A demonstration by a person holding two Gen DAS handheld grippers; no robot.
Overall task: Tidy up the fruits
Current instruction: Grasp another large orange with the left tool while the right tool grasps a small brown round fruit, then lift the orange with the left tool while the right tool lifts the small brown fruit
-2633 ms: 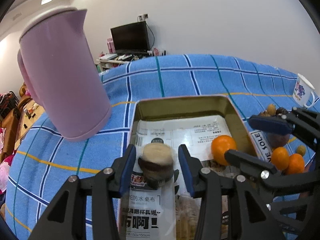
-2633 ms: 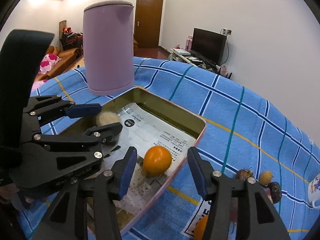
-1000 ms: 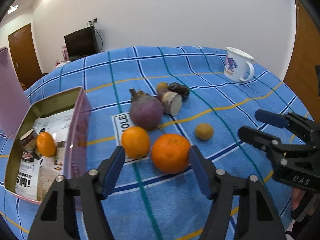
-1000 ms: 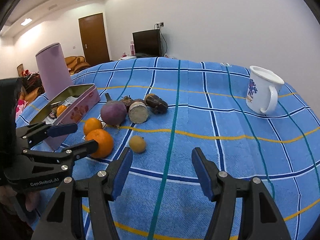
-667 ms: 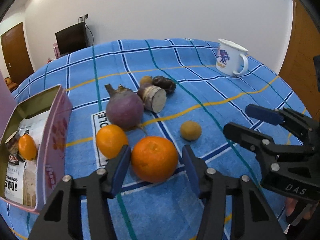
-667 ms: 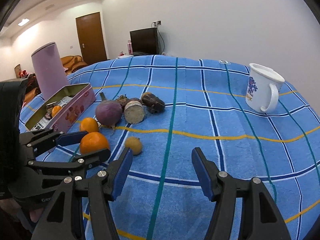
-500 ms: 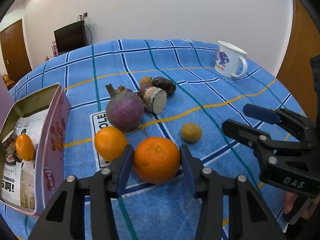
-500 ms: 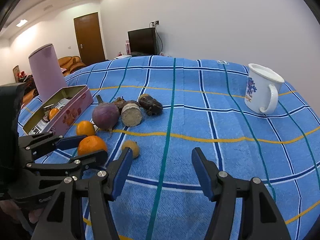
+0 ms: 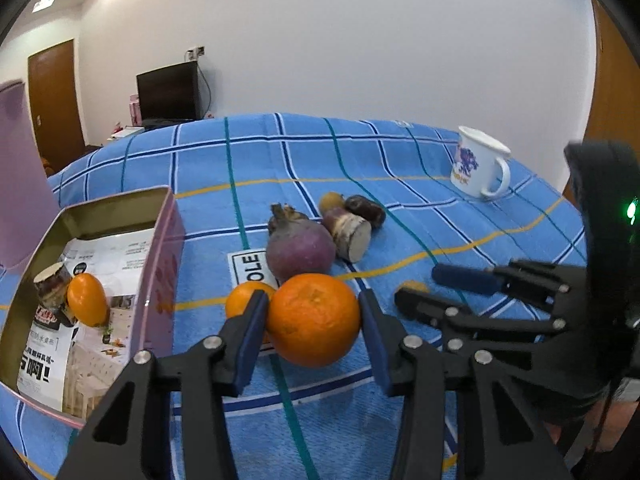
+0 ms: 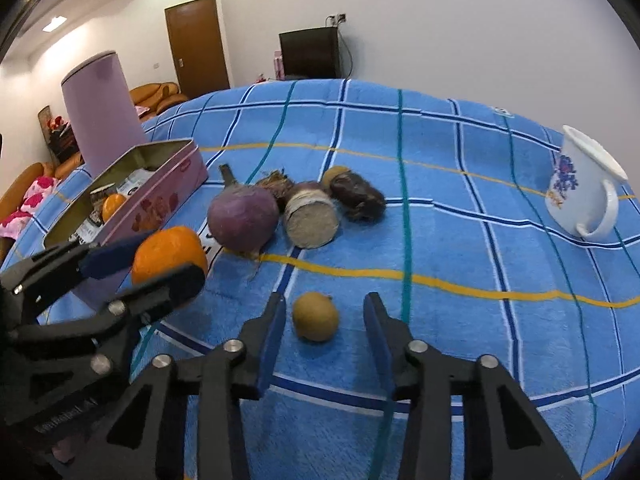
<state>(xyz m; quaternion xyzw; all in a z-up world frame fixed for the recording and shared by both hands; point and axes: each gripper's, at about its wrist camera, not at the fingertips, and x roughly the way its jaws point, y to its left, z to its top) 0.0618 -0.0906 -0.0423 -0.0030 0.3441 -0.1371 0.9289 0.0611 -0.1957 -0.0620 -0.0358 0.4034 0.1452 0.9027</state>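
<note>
My left gripper (image 9: 313,322) is shut on a large orange (image 9: 313,318), which also shows in the right wrist view (image 10: 168,254). A smaller orange (image 9: 244,300) lies just behind its left finger. My right gripper (image 10: 324,326) is open, its fingers on either side of a small yellow-brown round fruit (image 10: 315,316) on the cloth. A pink tin (image 9: 162,248) at the left holds a small orange fruit (image 9: 87,299) and a jar. The tin also shows in the right wrist view (image 10: 160,196).
A purple turnip (image 10: 242,216), a cut root (image 10: 311,219) and a dark fruit (image 10: 358,196) lie in the middle of the blue checked cloth. A white mug (image 10: 586,192) stands far right. A lilac jug (image 10: 102,110) stands behind the tin.
My left gripper has moved forward and closed on the large orange. My right gripper has moved in and its fingers have narrowed around the small yellow-brown fruit.
</note>
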